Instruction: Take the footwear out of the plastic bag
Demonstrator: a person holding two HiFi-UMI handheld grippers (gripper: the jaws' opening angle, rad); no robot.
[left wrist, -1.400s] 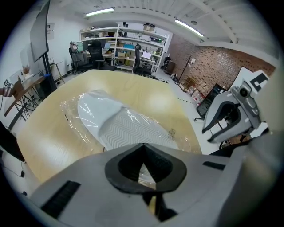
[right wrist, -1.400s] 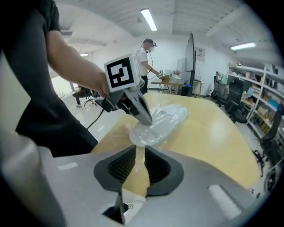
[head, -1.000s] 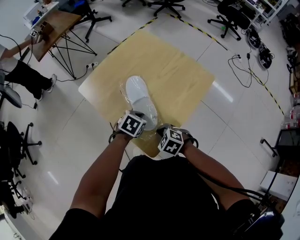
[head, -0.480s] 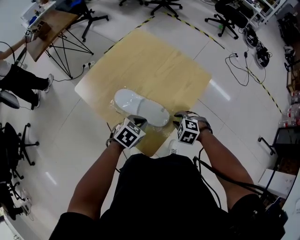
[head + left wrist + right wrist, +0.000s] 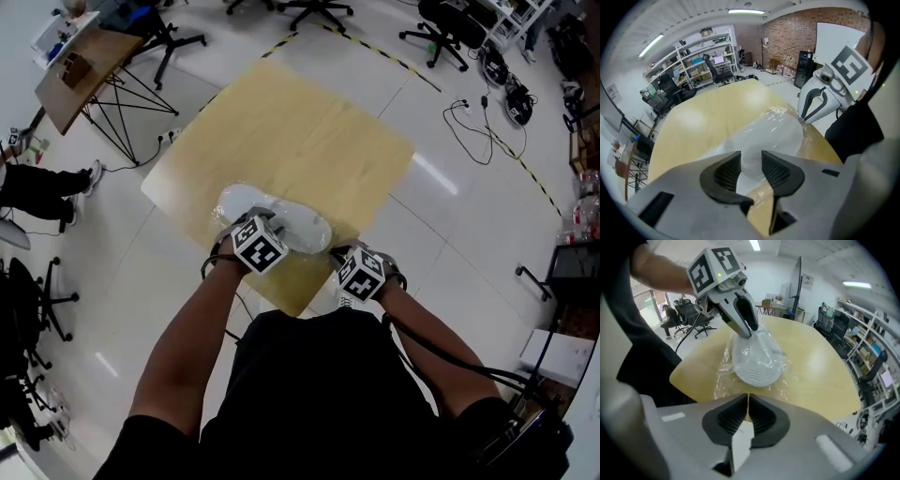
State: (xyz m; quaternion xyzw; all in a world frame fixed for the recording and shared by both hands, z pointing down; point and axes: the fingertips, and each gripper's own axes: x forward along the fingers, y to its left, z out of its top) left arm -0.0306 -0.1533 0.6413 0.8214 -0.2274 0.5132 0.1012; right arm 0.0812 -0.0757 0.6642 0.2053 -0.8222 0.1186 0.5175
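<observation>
Has just spread the jaws of the left gripper, which were pressed together a moment ago. Now held apart over the white footwear, with the wrapped upper visible between the pads but not squeezed. Has also just brought the jaws of the right gripper closer again. Nearly closed now at the near edge of the plastic bag; cannot tell whether a fold of film is caught there.

Compared with a second ago, turned from lengthwise to crosswise, near the front corner of the wooden table, and still completely inside the bag. Probably a regrasp: letting go on the left to take the footwear itself, while holding the film back on the right. Not yet out, so still early in the task.

Around on the floor: office chairs, cables, a striped tape line, a folding desk and the legs of another person. All well apart, none in the way. Only real hindrance: the clear film, crumpled and clinging around the sole.
</observation>
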